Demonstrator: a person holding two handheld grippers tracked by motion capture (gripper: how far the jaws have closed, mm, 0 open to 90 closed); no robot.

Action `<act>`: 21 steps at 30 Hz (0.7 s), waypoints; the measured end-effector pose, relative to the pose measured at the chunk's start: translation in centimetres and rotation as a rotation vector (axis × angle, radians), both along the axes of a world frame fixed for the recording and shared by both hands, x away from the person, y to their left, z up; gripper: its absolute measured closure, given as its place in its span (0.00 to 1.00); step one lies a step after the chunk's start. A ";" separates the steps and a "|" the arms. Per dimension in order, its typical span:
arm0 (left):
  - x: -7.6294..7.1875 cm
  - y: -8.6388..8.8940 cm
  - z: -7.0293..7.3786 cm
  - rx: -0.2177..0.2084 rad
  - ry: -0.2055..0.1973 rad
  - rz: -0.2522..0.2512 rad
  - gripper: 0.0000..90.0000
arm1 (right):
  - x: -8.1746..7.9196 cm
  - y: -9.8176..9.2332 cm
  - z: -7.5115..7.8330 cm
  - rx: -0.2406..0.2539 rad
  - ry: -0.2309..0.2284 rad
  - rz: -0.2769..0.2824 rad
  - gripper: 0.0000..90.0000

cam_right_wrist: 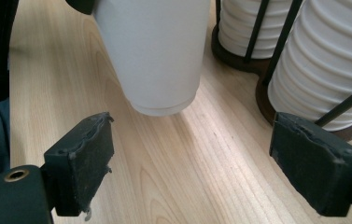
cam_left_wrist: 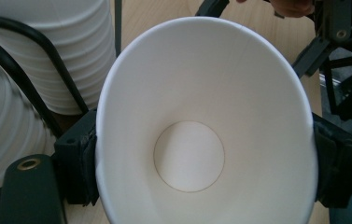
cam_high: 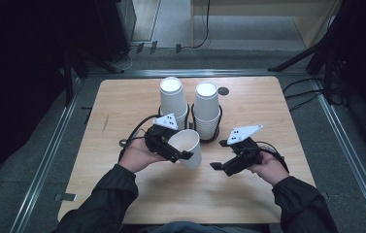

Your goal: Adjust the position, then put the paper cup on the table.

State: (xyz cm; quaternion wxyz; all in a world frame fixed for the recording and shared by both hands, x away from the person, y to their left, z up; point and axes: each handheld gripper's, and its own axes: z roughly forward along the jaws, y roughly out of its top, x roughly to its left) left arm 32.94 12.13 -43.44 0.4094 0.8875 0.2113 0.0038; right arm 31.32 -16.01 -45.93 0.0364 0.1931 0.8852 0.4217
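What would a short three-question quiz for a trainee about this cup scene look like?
1. True or false: the left gripper has its fingers clamped on a white paper cup.
2. How many stacks of cups stand in black wire holders on the wooden table?
3. The right gripper is: A) shut on a cup, B) open with nothing between its fingers, C) holding a lid.

Key: 1 true; 2 two; 3 B.
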 end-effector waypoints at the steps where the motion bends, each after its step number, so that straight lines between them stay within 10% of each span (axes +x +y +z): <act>1: 0.0 0.2 0.1 0.011 -0.006 0.006 0.18 | -0.1 -0.1 0.1 0.024 -0.011 0.017 0.16; 21: 0.7 2.9 0.8 0.022 0.004 0.066 0.18 | 1.1 -1.7 -0.3 0.004 0.004 -0.084 0.18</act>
